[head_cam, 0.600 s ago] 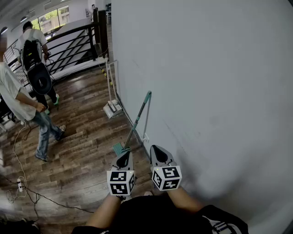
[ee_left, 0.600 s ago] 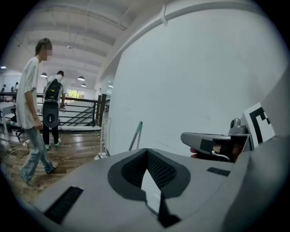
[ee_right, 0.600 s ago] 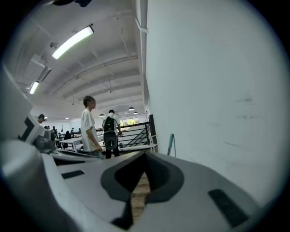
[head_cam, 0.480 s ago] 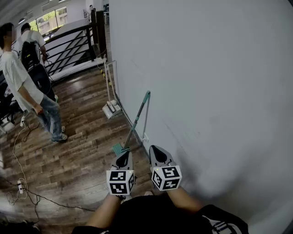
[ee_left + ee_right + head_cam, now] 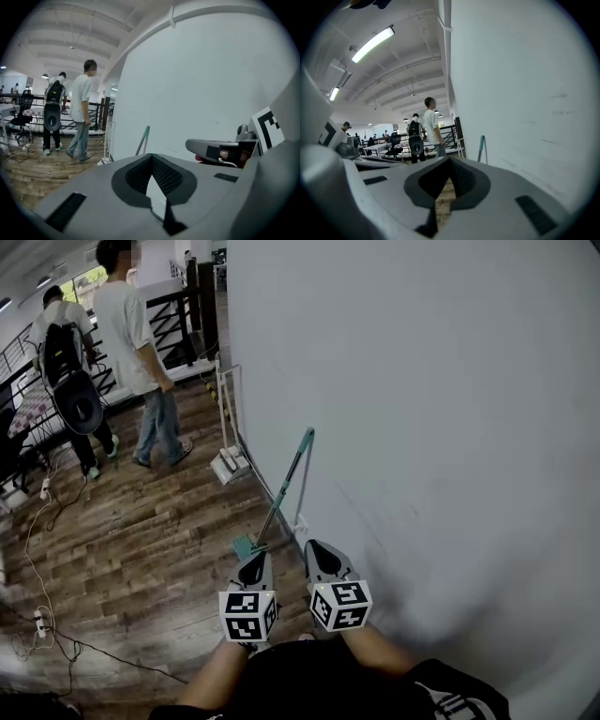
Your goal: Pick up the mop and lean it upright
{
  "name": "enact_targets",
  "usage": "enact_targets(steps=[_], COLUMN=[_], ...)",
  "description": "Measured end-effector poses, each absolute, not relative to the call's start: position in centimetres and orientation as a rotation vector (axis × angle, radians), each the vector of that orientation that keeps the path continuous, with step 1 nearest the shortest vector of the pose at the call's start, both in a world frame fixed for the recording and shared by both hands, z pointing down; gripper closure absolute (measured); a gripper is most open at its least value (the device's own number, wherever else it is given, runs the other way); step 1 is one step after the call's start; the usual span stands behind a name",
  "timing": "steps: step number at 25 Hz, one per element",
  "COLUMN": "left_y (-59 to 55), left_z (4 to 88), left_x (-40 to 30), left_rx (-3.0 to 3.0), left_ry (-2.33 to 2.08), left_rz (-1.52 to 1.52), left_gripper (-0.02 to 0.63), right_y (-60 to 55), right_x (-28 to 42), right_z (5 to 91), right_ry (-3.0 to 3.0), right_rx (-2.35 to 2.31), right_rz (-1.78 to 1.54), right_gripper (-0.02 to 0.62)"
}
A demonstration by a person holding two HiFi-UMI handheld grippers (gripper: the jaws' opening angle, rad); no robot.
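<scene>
The mop [image 5: 284,486] has a teal handle that stands tilted, its top resting on the white wall [image 5: 422,409] and its head [image 5: 244,546] on the wood floor. It shows ahead in the left gripper view [image 5: 143,139] and in the right gripper view [image 5: 481,147]. My left gripper [image 5: 253,564] hangs just short of the mop head, shut and holding nothing. My right gripper [image 5: 321,555] is beside it, closer to the wall, also shut and holding nothing. Neither gripper touches the mop.
A white frame on a flat base [image 5: 228,460] leans on the wall beyond the mop. Two people [image 5: 141,343] stand near the black railing [image 5: 178,310] at the back left. Cables [image 5: 42,615] trail over the floor at the left. A small white box [image 5: 299,521] sits low on the wall.
The person in the white shirt has walked from the left side toward the railing at the back. Mop and grippers have stayed where they were.
</scene>
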State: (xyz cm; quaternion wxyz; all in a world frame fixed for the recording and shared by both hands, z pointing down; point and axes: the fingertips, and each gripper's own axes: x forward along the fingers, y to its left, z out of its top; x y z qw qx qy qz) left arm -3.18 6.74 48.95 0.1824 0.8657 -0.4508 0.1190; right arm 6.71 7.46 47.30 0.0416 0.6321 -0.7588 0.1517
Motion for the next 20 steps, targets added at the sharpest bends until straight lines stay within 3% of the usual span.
enact_targets(steps=[9, 20], left_y=[4.8, 2.8], left_z=[50.3, 52.7], left_x=[-6.7, -7.2], left_rx=[2.403, 2.349], left_ry=[-1.28, -1.228], left_rz=[0.288, 0.31], left_gripper=[0.611, 0.611], right_y=[5.6, 3.2], right_x=[3.3, 4.2], right_z=[48.8, 50.5], right_ry=[-2.283, -2.206], right_rx=[1.882, 1.906], right_rz=[0.439, 0.486], right_gripper=[0.583, 0.583])
